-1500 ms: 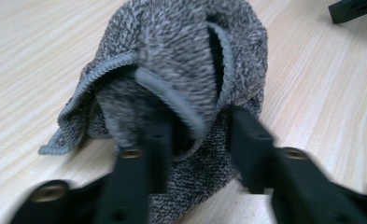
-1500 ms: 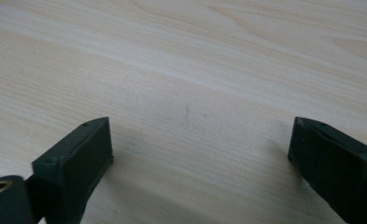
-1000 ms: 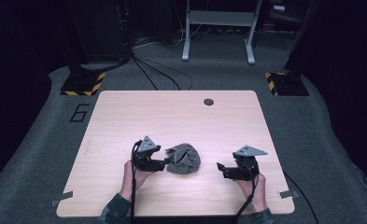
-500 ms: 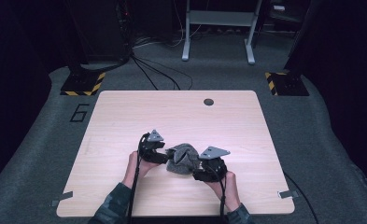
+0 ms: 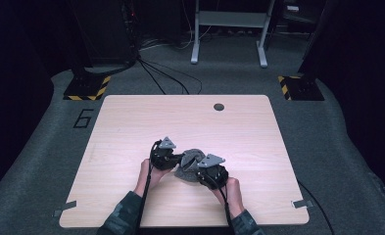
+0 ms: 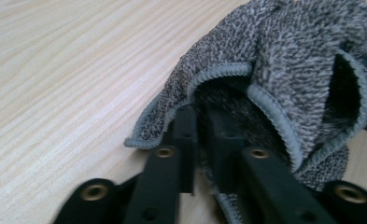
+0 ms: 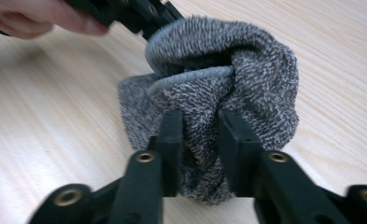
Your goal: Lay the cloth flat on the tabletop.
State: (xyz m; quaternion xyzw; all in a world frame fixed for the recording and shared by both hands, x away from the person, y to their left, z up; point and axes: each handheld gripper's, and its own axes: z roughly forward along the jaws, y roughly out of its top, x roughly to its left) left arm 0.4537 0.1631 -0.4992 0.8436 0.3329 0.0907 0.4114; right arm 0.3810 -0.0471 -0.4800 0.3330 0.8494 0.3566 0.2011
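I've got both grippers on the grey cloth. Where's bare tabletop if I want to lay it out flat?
The table is bare across its far half, from the cloth up to the small dark hole, and along the left and right edges. It is crowded only near the front middle, where the left gripper and right gripper pinch the cloth.

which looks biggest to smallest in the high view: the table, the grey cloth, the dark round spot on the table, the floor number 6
1. table
2. grey cloth, partly hidden by the grippers
3. floor number 6
4. dark round spot

The cloth and the 6 look close in size, so that order is unsure.
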